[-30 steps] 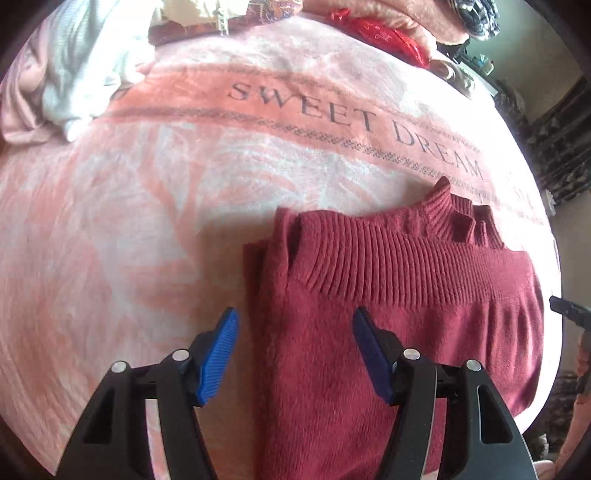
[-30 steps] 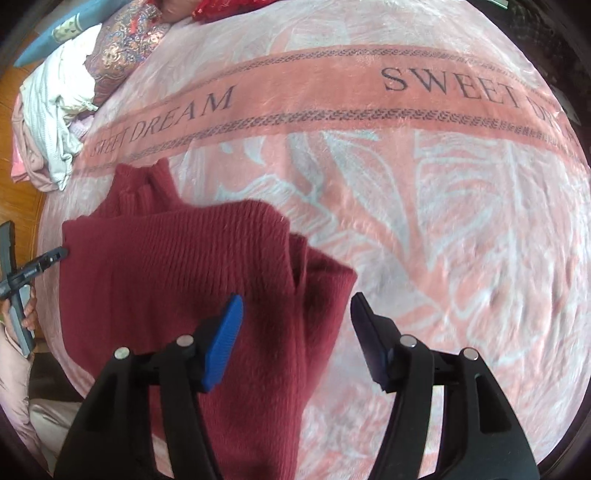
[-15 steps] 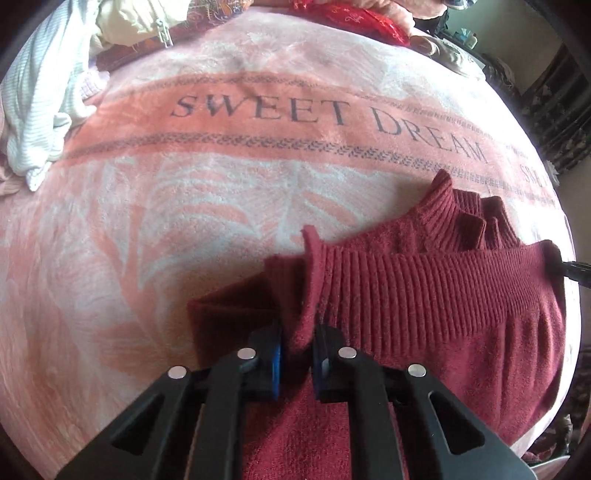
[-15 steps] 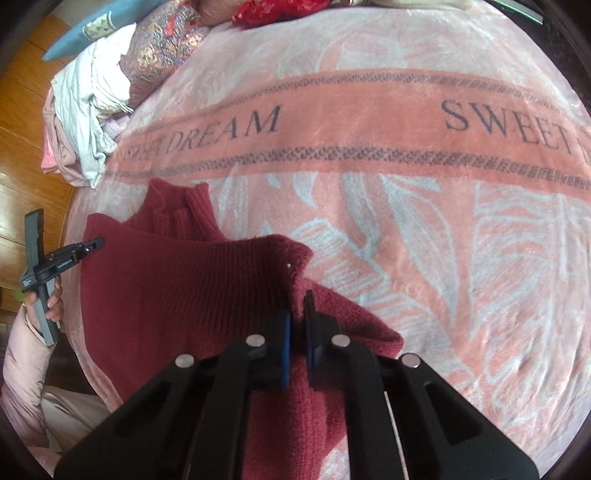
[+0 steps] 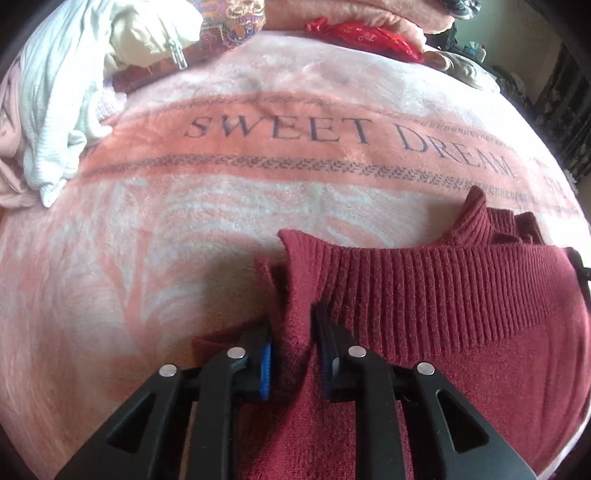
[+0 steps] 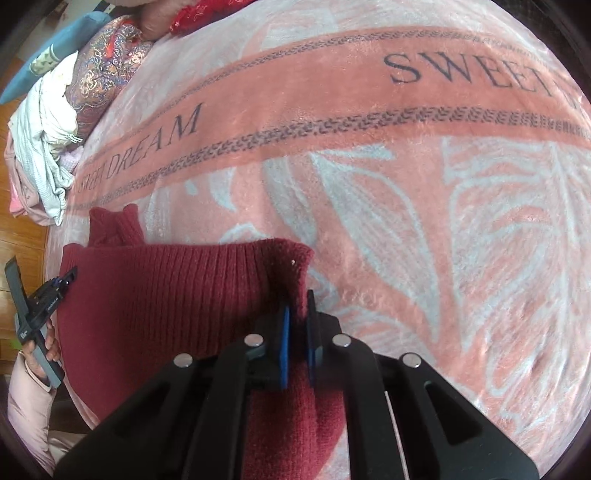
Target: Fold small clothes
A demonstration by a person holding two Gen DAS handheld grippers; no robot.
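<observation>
A dark red knitted sweater point(image 5: 424, 314) lies partly folded on a pink "SWEET DREAM" blanket point(image 5: 258, 192). Its ribbed hem faces away from me and its collar point(image 5: 491, 221) pokes out behind. My left gripper point(image 5: 293, 343) is shut on the hem's left corner, which stands up between the blue pads. My right gripper point(image 6: 297, 328) is shut on the right corner of the sweater point(image 6: 166, 302), also lifted off the blanket point(image 6: 406, 221). The left gripper shows in the right wrist view point(image 6: 66, 280) at the sweater's far left edge.
A pile of white and pink clothes point(image 5: 55, 103) sits at the bed's far left, with patterned and red fabrics point(image 5: 362, 33) along the far edge. The same pile point(image 6: 40, 155) shows in the right wrist view, above a wooden floor.
Both grippers were open a second ago, closed on the sweater's corners, and have since lifted the ribbed hem edge slightly and carried it further from me.
</observation>
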